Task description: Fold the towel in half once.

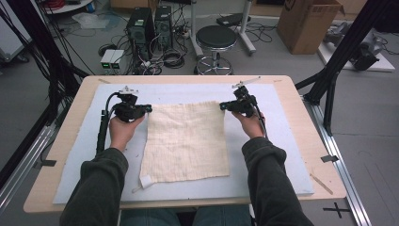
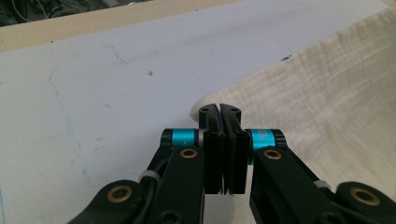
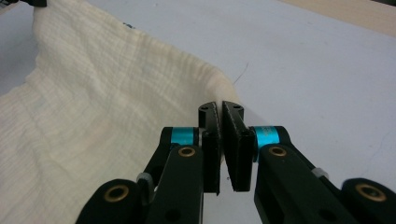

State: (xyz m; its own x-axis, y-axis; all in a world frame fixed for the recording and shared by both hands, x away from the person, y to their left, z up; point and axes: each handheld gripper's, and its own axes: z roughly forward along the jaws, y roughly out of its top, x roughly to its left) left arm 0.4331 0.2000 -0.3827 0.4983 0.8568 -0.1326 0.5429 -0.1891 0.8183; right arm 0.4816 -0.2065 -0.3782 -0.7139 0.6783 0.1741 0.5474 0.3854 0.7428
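Presently catalogued: cream cloth (image 1: 186,141), spread on the blue-grey mat (image 1: 282,155). Far corners are pinched, one by the left gripper (image 1: 149,108), one by the right gripper (image 1: 222,106), jaws clamped on fabric. Grasp is judged done; fold is left, near edge flat.

Both forearms (in dark sleeves) reach forward side by side, well apart. The left claw (image 1: 149,108) points inward to the right, jaws pressed together; the right claw (image 1: 222,106) points inward to the left, jaws likewise closed.
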